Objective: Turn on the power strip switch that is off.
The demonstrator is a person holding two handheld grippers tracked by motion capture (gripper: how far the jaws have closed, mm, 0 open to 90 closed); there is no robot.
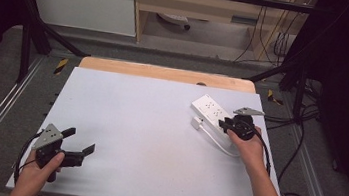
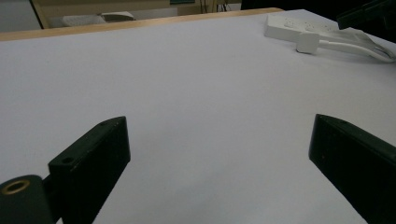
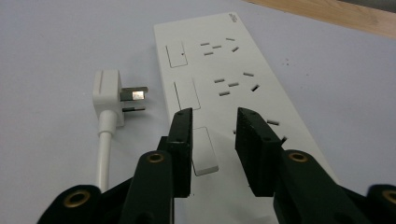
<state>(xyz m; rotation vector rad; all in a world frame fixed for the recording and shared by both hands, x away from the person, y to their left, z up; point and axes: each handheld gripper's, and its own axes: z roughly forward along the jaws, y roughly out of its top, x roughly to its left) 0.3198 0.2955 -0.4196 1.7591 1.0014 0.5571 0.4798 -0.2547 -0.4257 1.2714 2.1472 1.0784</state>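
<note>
The white rectangular plastic power strip lies flat at the far right of the pale grey table top, its long axis running from the near right toward the far left, and the white three-pin plug on its white cable rests unplugged just beside the strip's left edge, pins pointing at it. The right gripper hovers over the near end of the strip, jaws narrowly parted and holding nothing; in the right gripper view they straddle the strip's nearest rocker switch, with the plug off to their left. The left gripper sits at the near left, jaws spread wide and empty, well apart from both. The right hand is plainly nearer, so any grasp of the plug likely means shifting left off the strip.
</note>
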